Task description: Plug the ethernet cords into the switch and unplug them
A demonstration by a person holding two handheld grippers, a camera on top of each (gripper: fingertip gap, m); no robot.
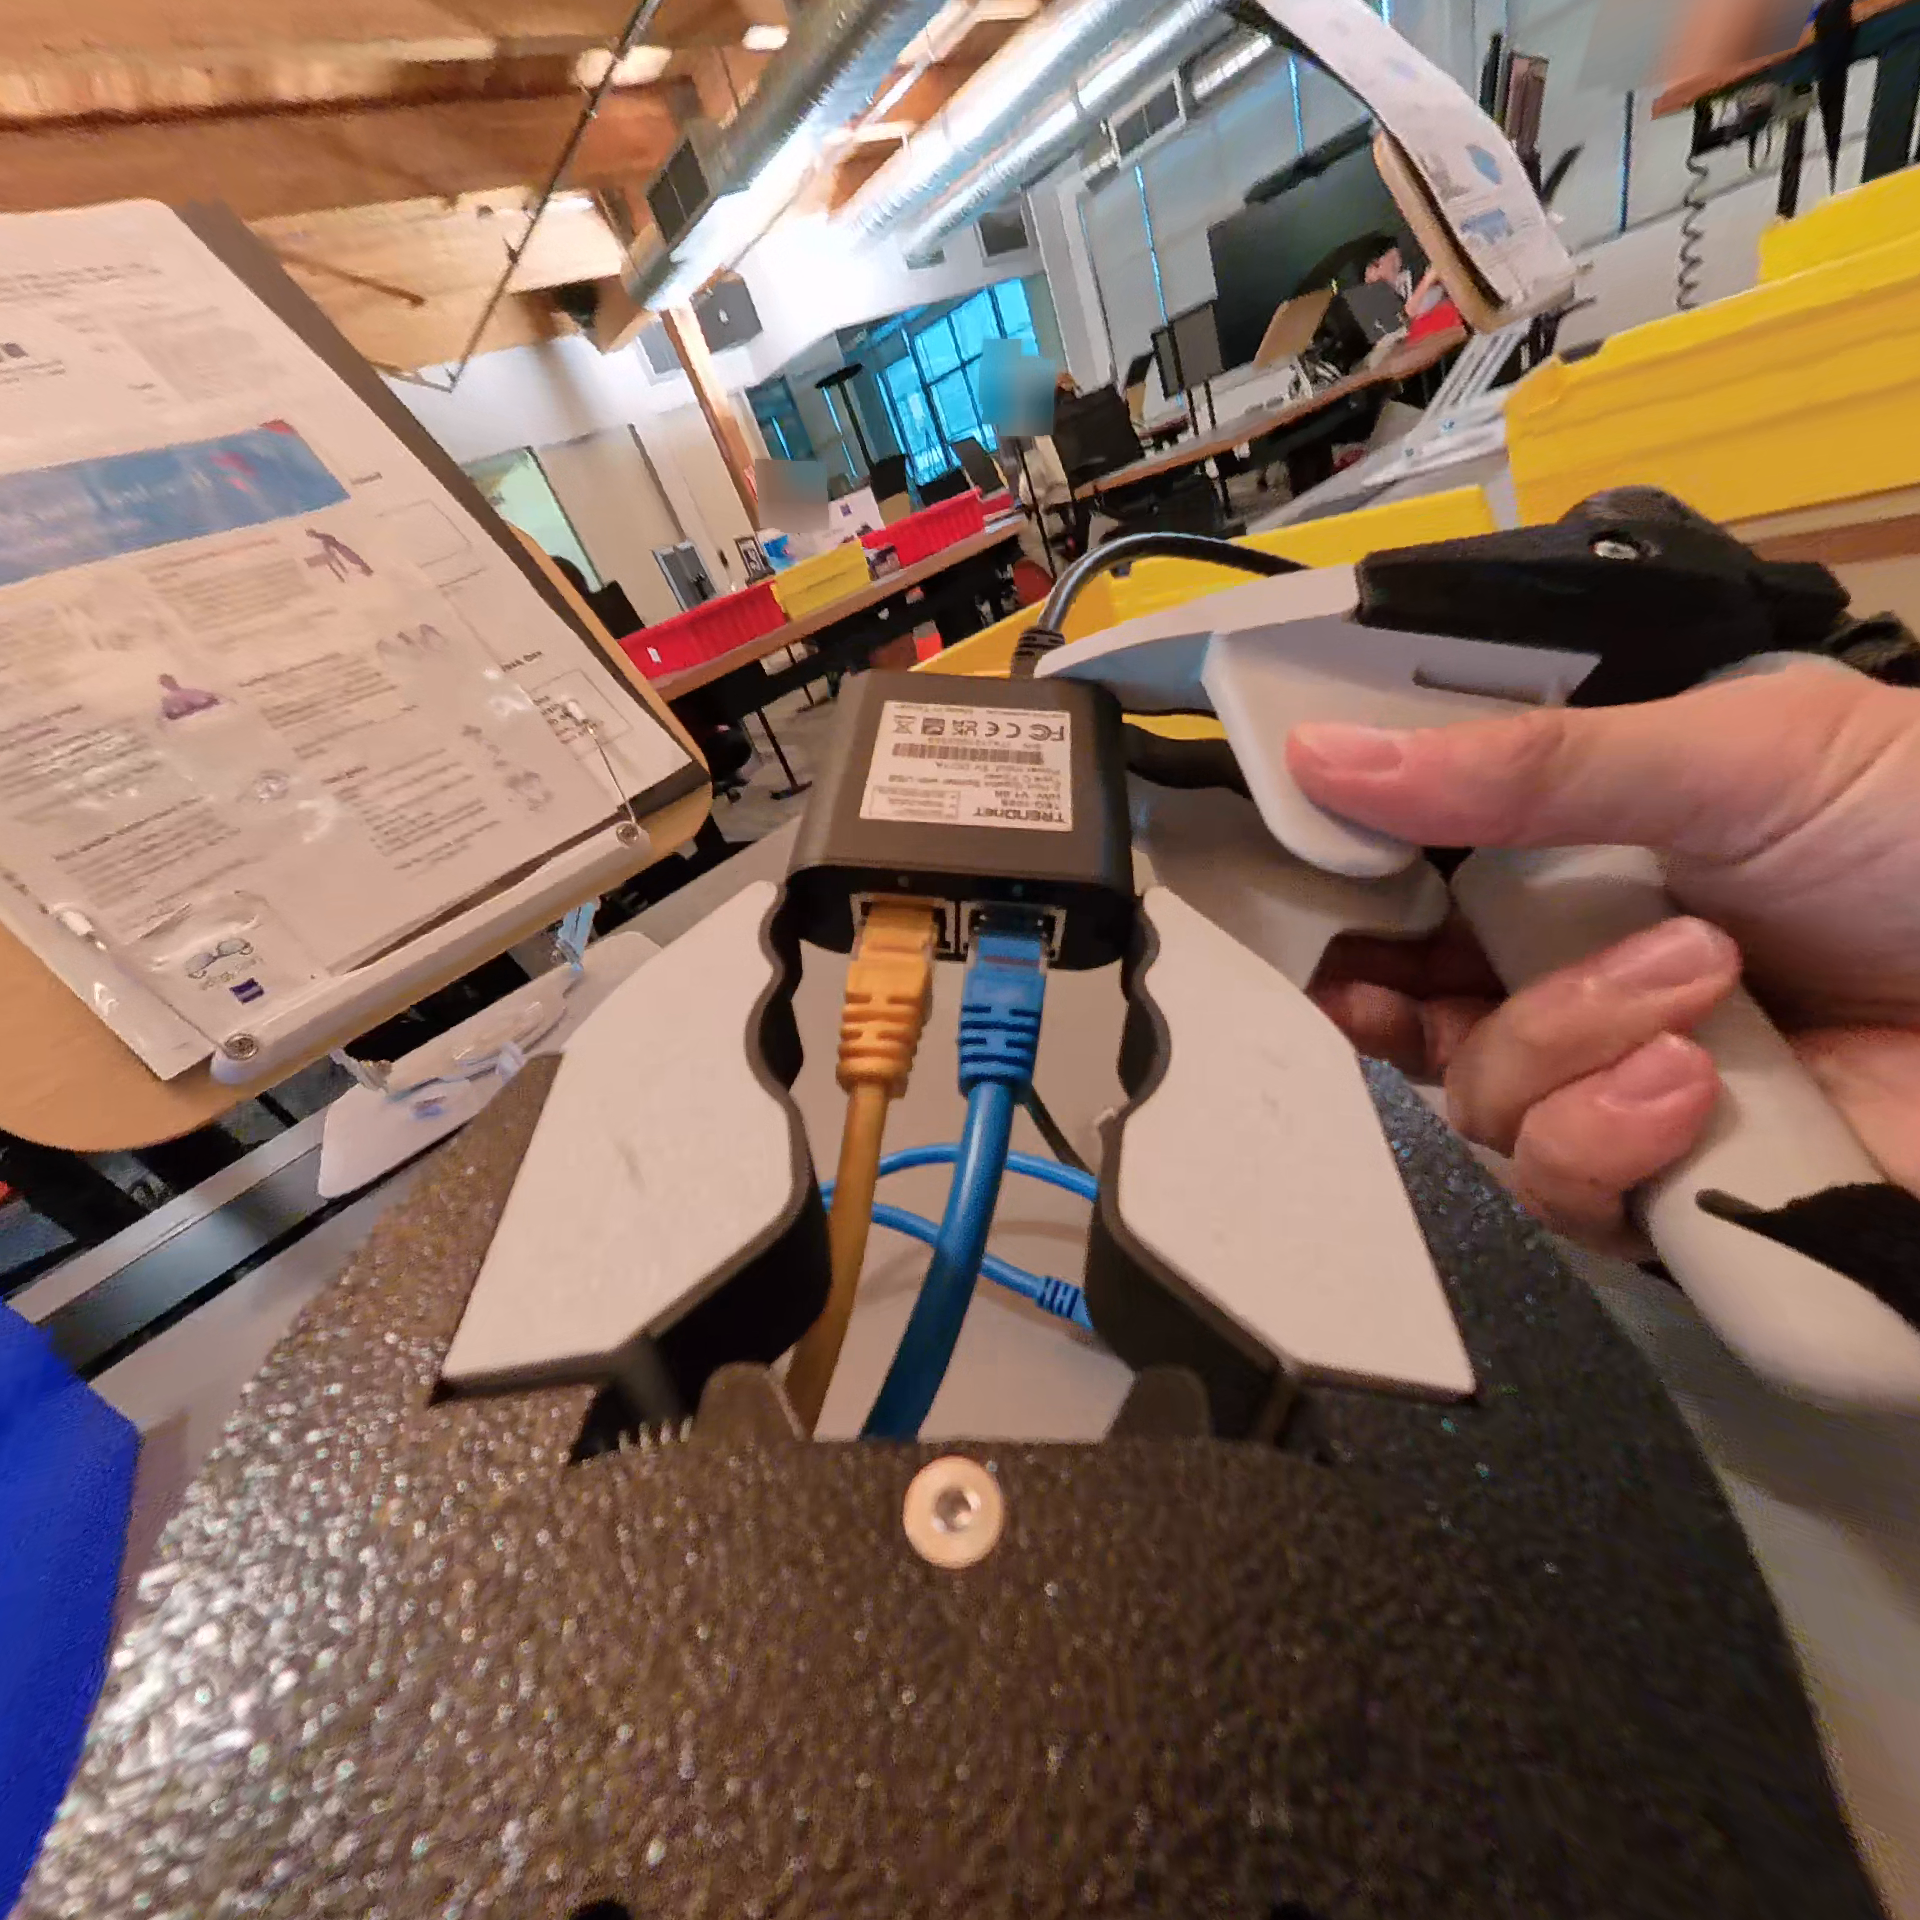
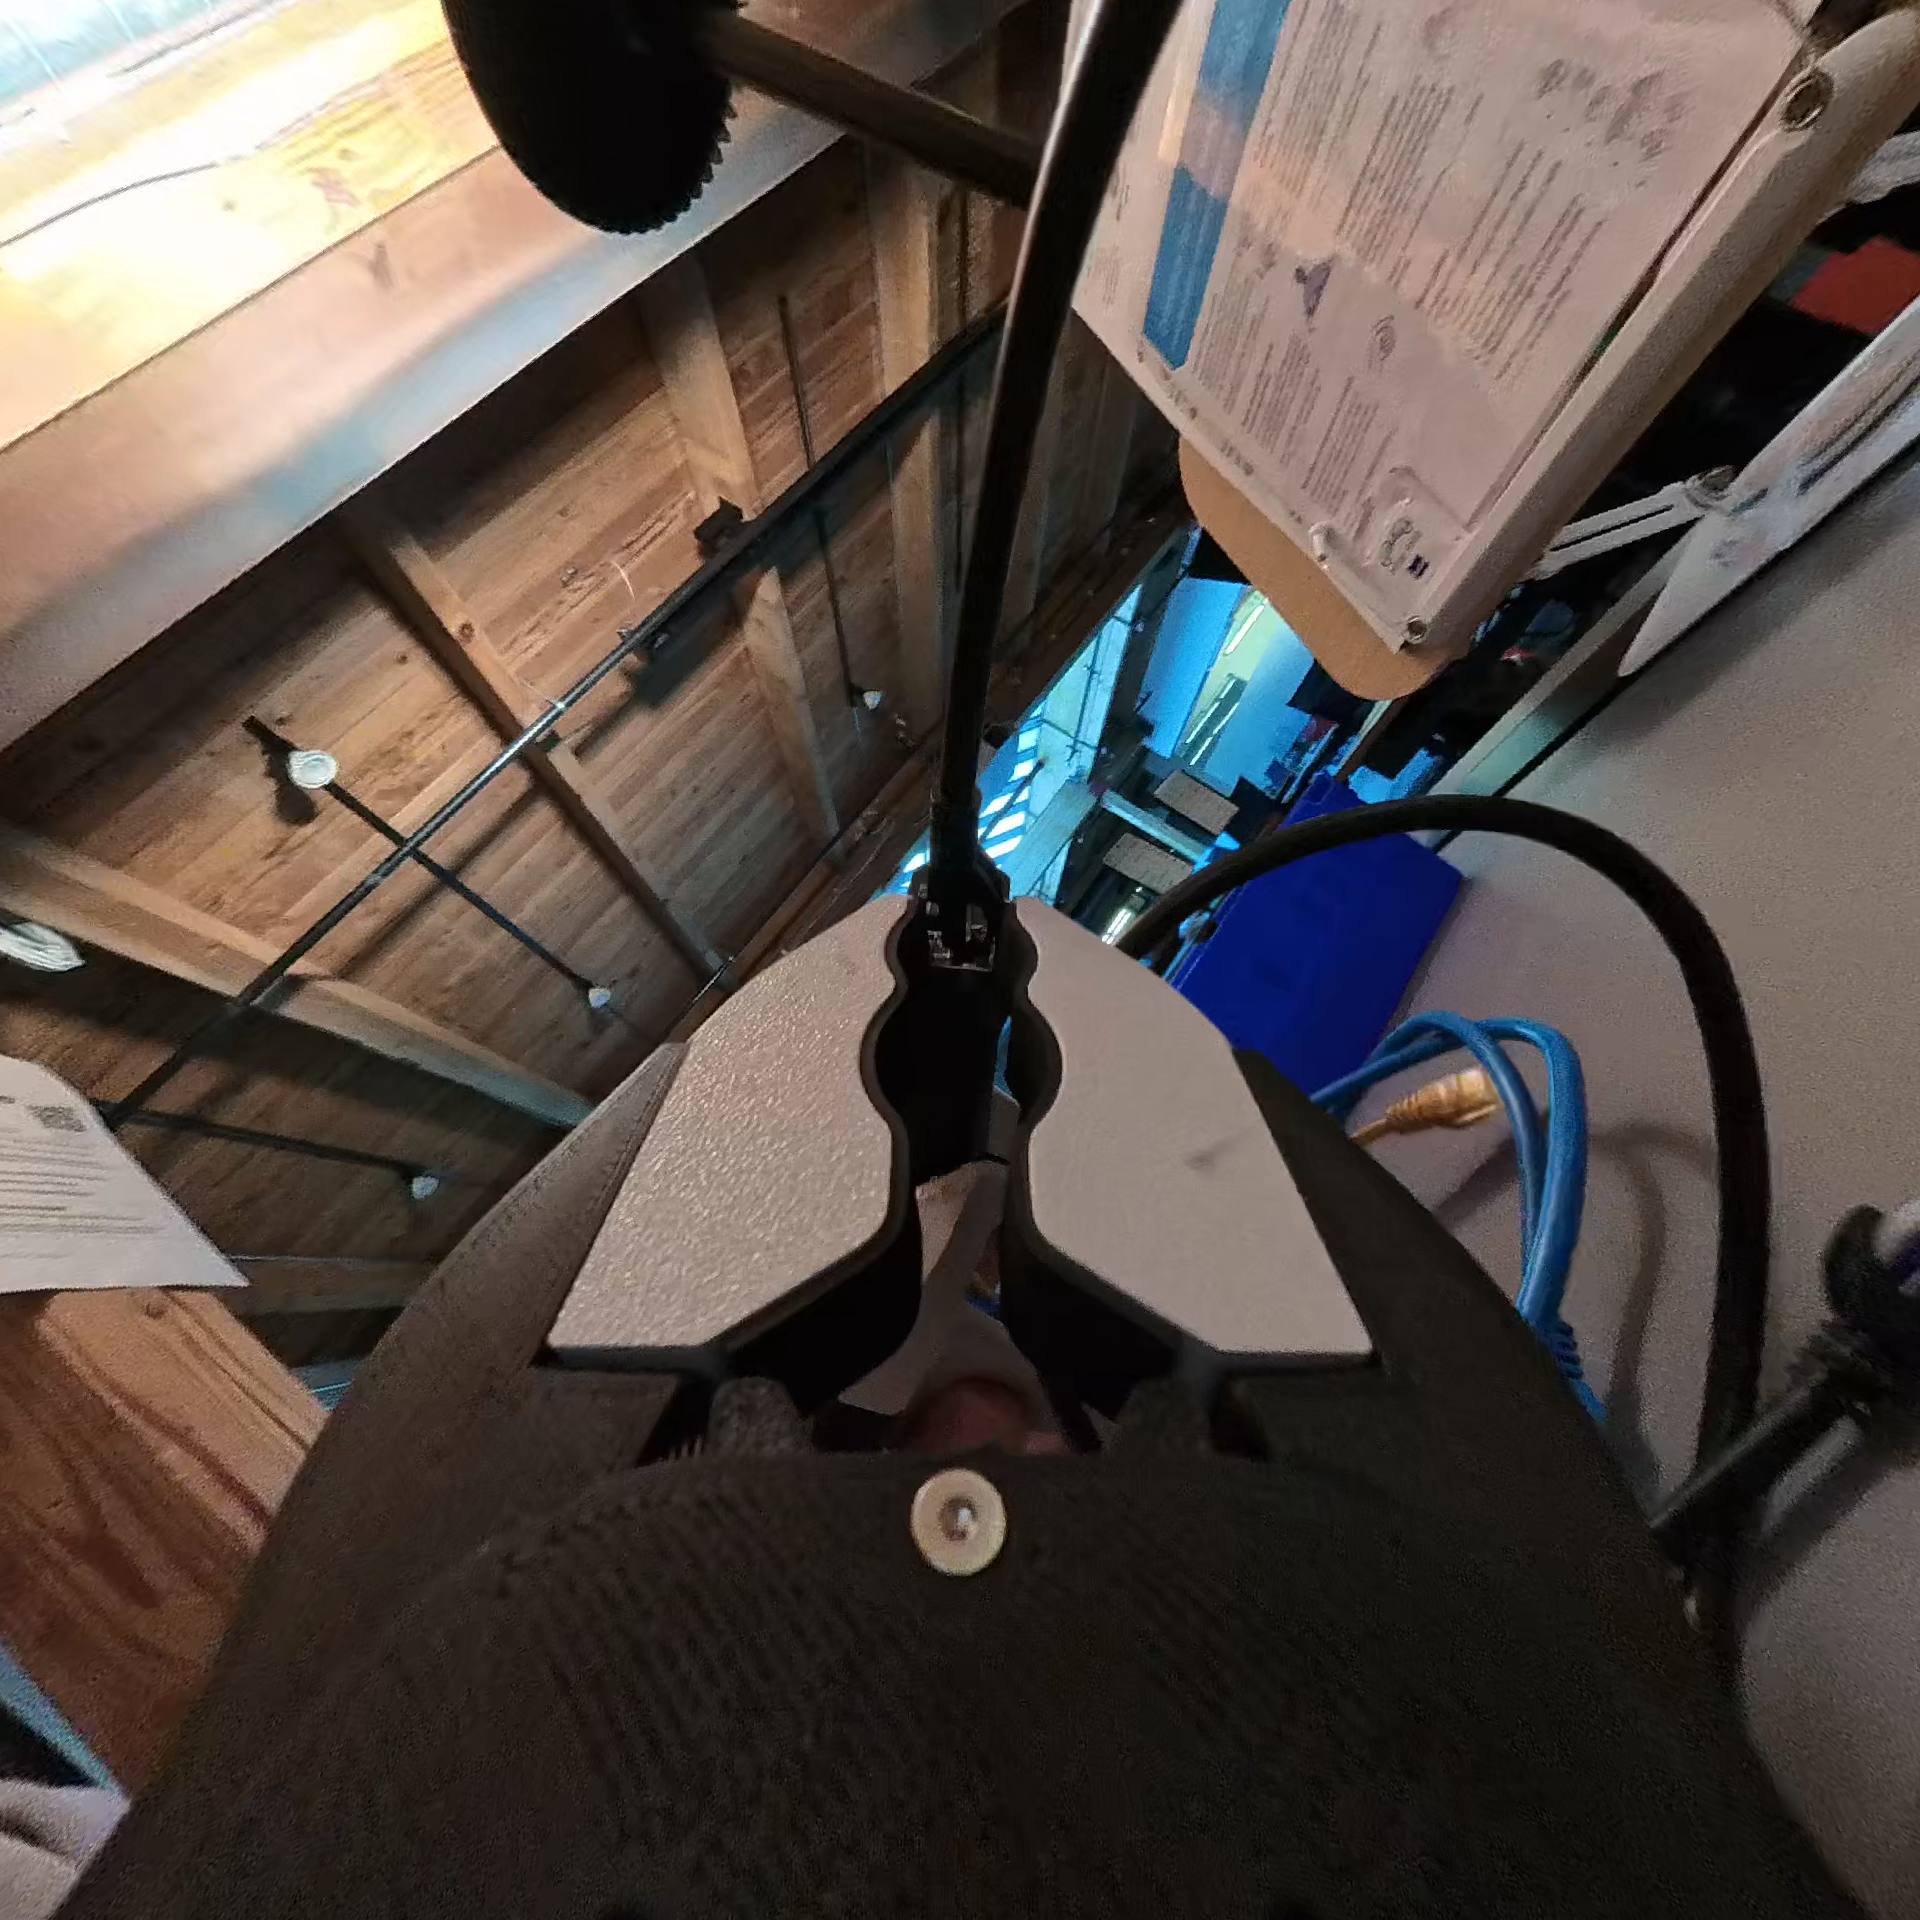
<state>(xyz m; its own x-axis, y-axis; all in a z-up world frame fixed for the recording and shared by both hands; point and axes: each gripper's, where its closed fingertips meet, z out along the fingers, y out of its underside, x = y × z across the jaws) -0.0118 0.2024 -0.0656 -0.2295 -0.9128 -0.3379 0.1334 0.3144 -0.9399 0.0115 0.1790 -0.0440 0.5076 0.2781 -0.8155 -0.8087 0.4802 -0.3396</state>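
The black switch (image 1: 966, 831) is held up off the table, label side up. My left gripper (image 1: 956, 914) is shut on its near end, one fingertip on each side. A yellow cord (image 1: 883, 997) and a blue cord (image 1: 997, 1008) sit plugged into its two near ports and hang down between my fingers. My right gripper (image 2: 961, 935) points upward and is shut on the black cord's plug (image 2: 961, 925) at the switch's far end. In the left wrist view the right gripper (image 1: 1195, 655) shows over the far end, held by a hand (image 1: 1662, 831). Loose blue cord loops (image 2: 1548, 1143) and a yellow plug (image 2: 1444, 1101) lie on the table.
A tilted board with printed sheets (image 1: 260, 623) stands close at the left. Yellow bins (image 1: 1714, 395) are behind at the right. A blue bin (image 2: 1320, 956) sits on the grey table (image 2: 1766, 831). The black cord (image 2: 1714, 1039) arcs over the table. About 4 cm separates my left fingertips from my right.
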